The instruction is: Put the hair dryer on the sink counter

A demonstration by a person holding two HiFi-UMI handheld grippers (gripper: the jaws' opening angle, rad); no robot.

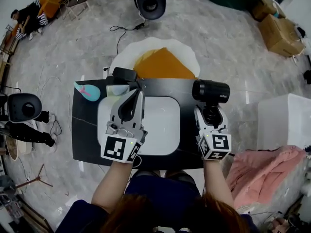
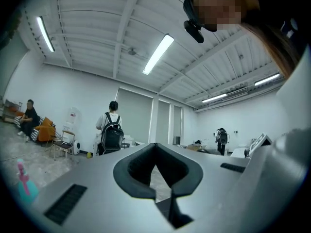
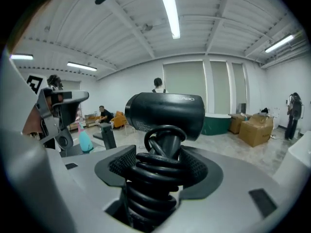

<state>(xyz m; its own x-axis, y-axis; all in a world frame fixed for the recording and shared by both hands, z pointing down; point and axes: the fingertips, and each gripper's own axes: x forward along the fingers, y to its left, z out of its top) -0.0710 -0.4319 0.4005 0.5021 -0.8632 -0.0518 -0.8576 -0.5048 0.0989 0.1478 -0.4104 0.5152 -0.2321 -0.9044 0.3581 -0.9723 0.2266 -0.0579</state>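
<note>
The black hair dryer (image 1: 210,90) hangs above the right end of the black sink counter (image 1: 187,149), barrel lying crosswise. My right gripper (image 1: 212,113) is shut on its handle, which has the coiled cord wrapped round it. In the right gripper view the hair dryer (image 3: 165,111) stands upright between the ribbed pads (image 3: 118,163) of my right gripper (image 3: 163,165). My left gripper (image 1: 132,98) hovers over the left part of the white basin (image 1: 163,125), shut, holding nothing. In the left gripper view the left gripper (image 2: 155,147) points up into the room.
A teal bottle with a pink top (image 1: 87,91) and a black faucet (image 1: 125,74) stand at the counter's back left. Behind the counter lies an orange piece (image 1: 163,64) on a white round base. Pink cloth (image 1: 262,171) and a white box (image 1: 286,120) are at the right.
</note>
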